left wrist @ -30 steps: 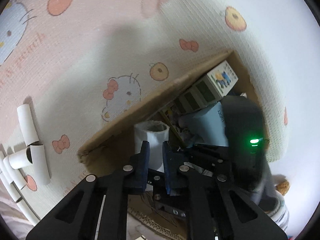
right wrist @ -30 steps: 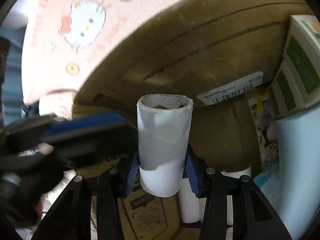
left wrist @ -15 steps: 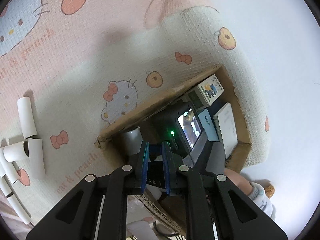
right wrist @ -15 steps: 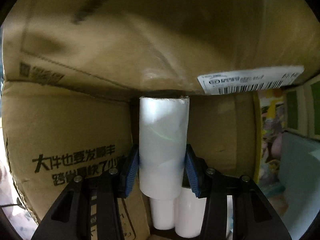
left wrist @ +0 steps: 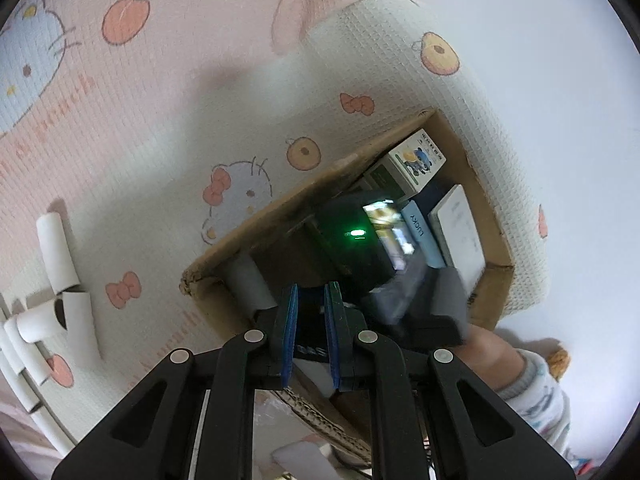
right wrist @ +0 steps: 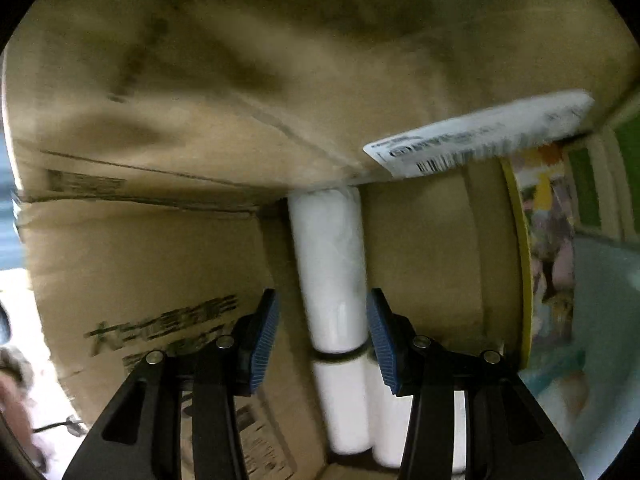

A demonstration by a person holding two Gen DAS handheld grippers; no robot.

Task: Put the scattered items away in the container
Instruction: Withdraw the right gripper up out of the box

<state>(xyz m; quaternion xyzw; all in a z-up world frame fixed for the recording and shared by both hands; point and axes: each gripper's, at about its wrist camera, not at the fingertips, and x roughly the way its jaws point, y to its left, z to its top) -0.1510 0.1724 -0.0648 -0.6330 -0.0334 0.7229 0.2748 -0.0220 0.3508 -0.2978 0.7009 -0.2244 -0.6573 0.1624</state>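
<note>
Right gripper jaws parted; left gripper jaws nearly together.

The right gripper's body is covering much of the cardboard box's inside — the white tube is showing only partly. The shipping label is smearing, unreadable. The sleeve is running off the frame's edge.

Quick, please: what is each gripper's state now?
Left gripper: slightly open, empty.
Right gripper: open; tube between pads, not gripped.
</note>
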